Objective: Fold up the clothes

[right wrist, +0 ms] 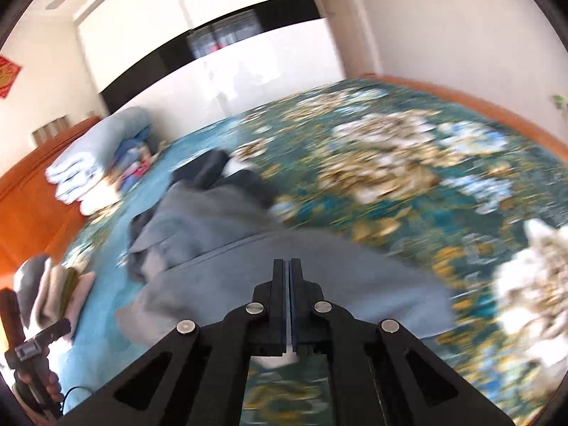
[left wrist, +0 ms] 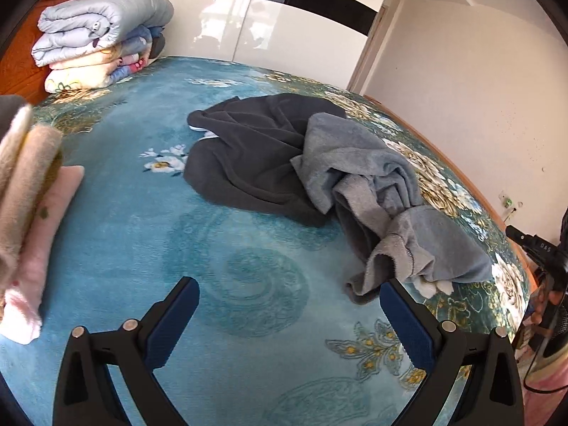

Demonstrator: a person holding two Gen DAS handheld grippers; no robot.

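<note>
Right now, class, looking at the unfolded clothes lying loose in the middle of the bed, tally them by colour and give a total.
Dark charcoal garment: 1
Light grey garment: 1
Total: 2 loose garments, overlapping on the bedspread. The folded stack at the left edge is not counted.

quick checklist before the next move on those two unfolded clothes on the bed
1. Left gripper open and empty: ok, its jaws stand wide with only bedspread between them.
2. Right gripper ready to grasp: not ok, its jaws are shut; whether any cloth is pinched, cannot tell.
3. Grey garment reachable: ok, it lies crumpled on top, overlapping the dark garment.
4. Garments spread flat: not ok, both are bunched.
5. Free bedspread for spreading: ok, bare area in front of the left gripper.
6. Folded stack out of the way: ok, at the left edge, apart from the pile.
</note>
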